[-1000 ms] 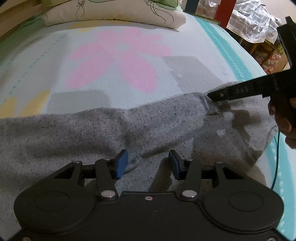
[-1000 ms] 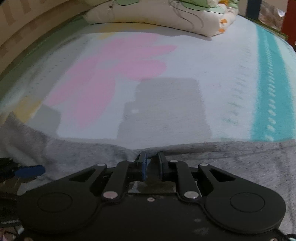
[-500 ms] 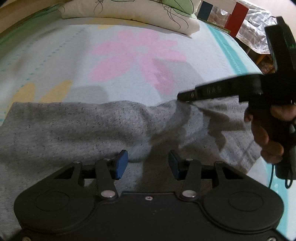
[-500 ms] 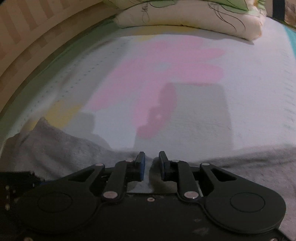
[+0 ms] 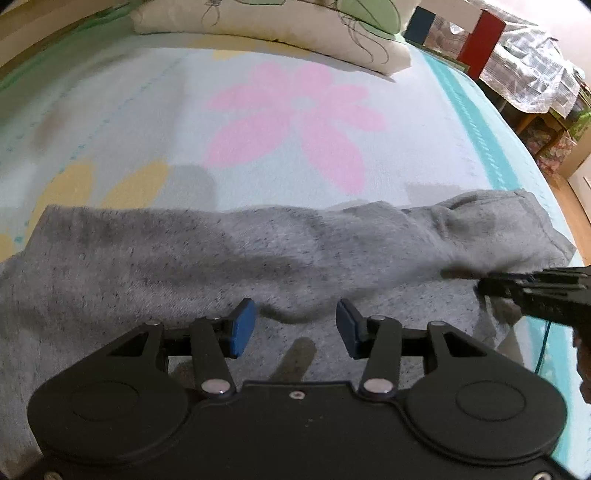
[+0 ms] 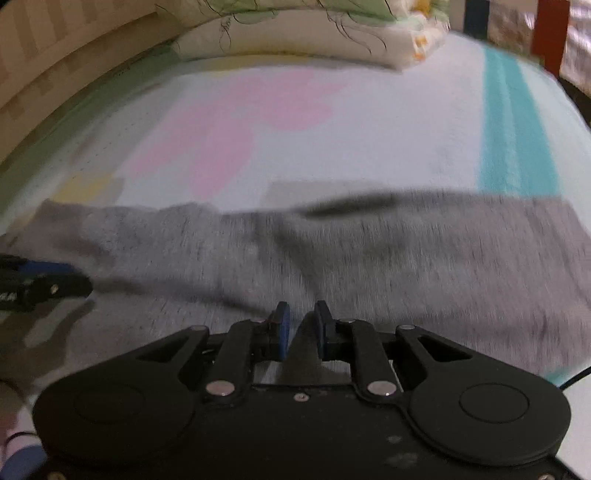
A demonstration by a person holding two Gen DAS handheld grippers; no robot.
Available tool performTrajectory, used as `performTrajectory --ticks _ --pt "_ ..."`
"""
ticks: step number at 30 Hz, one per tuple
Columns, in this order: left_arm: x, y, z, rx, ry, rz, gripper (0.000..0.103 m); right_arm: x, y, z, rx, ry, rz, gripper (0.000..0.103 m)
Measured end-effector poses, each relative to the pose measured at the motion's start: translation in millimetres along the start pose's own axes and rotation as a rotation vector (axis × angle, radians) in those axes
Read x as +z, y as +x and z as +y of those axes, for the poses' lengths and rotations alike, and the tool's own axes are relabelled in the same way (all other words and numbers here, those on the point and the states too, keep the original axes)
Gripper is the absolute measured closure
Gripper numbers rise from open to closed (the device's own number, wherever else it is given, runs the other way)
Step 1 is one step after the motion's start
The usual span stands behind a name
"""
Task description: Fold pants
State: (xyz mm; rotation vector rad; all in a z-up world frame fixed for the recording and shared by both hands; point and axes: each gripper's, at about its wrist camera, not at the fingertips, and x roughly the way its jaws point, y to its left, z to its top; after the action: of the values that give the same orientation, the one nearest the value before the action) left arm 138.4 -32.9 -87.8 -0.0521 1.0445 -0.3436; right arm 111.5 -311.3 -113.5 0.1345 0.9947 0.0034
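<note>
Grey speckled pants [image 5: 229, 254] lie folded lengthwise across the bed, waistband at the right [image 5: 517, 214]. My left gripper [image 5: 295, 328] is open and empty, low over the near edge of the cloth. My right gripper [image 6: 302, 332] has its jaws a little apart with nothing between them, above the pants [image 6: 369, 251]; that view is blurred by motion. The right gripper also shows at the right edge of the left wrist view [image 5: 461, 274], near the waistband. The left gripper shows at the left edge of the right wrist view [image 6: 74, 278].
The bed [image 5: 147, 122] has a pale cover with a pink flower [image 5: 295, 125] and a teal stripe [image 6: 513, 129]. Pillows [image 5: 280, 33] lie at the head. A wooden headboard wall [image 6: 55, 85] runs on the left. Furniture with a checked cloth [image 5: 532, 81] stands beyond the right side.
My right gripper let go of the far pants edge, opened a little and pulled back toward the near right. The folded pants now lie flat. My left gripper stayed open.
</note>
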Motion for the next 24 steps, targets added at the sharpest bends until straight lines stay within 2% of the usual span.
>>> performTrajectory --ticks 3,5,6,8,10,14,16,18,20,24 --pt "5.2 0.9 -8.9 -0.012 0.024 -0.005 0.048 -6.7 -18.6 -2.8 -0.038 -0.014 -0.058 0.086" --pt "8.2 7.2 -16.8 -0.025 0.046 0.002 0.048 -7.9 -17.0 -13.2 -0.067 0.029 -0.042 0.082" --pt "9.7 12.8 -21.4 -0.021 0.053 0.015 0.048 -7.5 -11.3 -21.8 -0.091 0.044 -0.018 0.082" --pt "11.7 23.2 -26.9 -0.020 0.052 0.044 0.048 -5.6 -3.1 -34.7 -0.166 0.055 -0.031 0.085" --pt "11.1 32.0 -27.9 -0.022 0.040 0.064 0.048 2.5 -0.3 -54.5 -0.230 0.127 -0.060 0.089" --pt "9.1 38.2 -25.4 -0.007 0.035 0.064 0.048 22.9 12.5 -82.7 -0.318 0.269 -0.108 0.089" --pt "9.1 36.9 -24.8 -0.013 0.038 0.070 0.048 25.5 3.8 -95.3 -0.332 0.287 -0.125 0.089" --pt "6.9 35.6 -23.1 -0.023 0.040 0.071 0.048 26.1 -10.3 -99.1 -0.320 0.311 -0.185 0.085" --pt "4.2 34.2 -22.0 -0.028 0.046 0.069 0.048 30.4 -23.5 -112.3 -0.301 0.392 -0.230 0.079" --pt "0.3 30.2 -22.5 -0.022 0.048 0.078 0.047 48.0 -19.8 -142.3 -0.337 0.524 -0.206 0.075"
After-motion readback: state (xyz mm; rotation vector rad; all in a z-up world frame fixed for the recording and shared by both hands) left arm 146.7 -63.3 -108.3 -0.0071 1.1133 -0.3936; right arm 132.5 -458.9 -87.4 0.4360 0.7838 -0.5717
